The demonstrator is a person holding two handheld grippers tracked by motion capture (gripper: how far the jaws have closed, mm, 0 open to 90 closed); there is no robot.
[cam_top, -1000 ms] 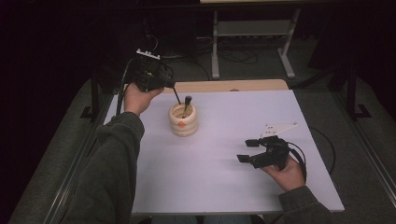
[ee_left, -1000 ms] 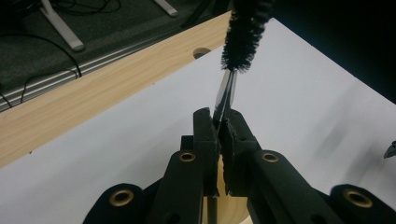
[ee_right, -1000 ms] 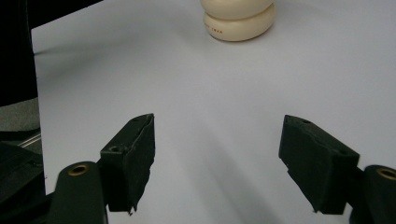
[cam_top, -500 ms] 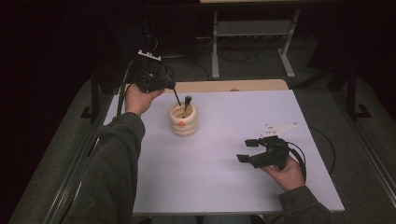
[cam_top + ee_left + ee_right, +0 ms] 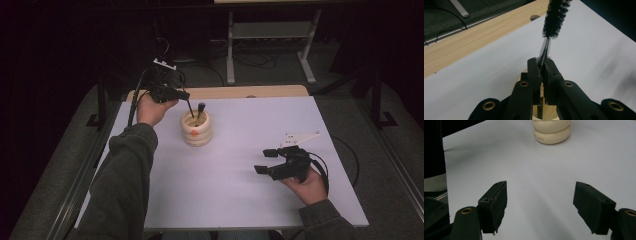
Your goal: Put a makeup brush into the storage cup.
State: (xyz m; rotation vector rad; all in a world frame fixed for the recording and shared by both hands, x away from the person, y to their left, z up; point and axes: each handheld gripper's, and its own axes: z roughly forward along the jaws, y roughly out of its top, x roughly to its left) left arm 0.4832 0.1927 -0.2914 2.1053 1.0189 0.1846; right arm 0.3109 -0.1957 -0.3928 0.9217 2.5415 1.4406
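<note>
Nearest, at about five o'clock on the white tabletop (image 5: 230, 190): right tongs (image 5: 267, 161) resting in the person's right hand (image 5: 306, 186), lying low over the sheet and pointing toward nine o'clock. Jaws standing wide apart, gripping nothing, bare white surface showing between them in the right gripper view (image 5: 540, 205). Cable (image 5: 345, 160) looping off toward three o'clock, grey three-cornered plate (image 5: 299, 137) sitting just beyond the jaws.

Farther in, near eleven o'clock of the tabletop's middle: cream ringed cup (image 5: 196, 129) standing upright, well apart from the right tongs. Same cup appearing at twelve o'clock in the right gripper view (image 5: 551, 131). Inside it, a brush (image 5: 200, 113) leaning with its dark head up, poking out above the rim.

Just beyond, at ten o'clock of the cup: left tongs (image 5: 183, 96) being held up in the left hand (image 5: 151, 109), grey sleeve (image 5: 120, 190) running back toward six o'clock. Jaws pressed together and clamped on the thin stem of a second brush (image 5: 190, 108), slanting down into the cup. In the left gripper view, tongs (image 5: 542, 66) pinching that stem right below the black bristles (image 5: 555, 17), bristle head pointing to twelve o'clock, cup rim peeking from under the jaws at six o'clock.

Farthest, along twelve o'clock: wooden edge (image 5: 240, 92) bordering the white sheet.
</note>
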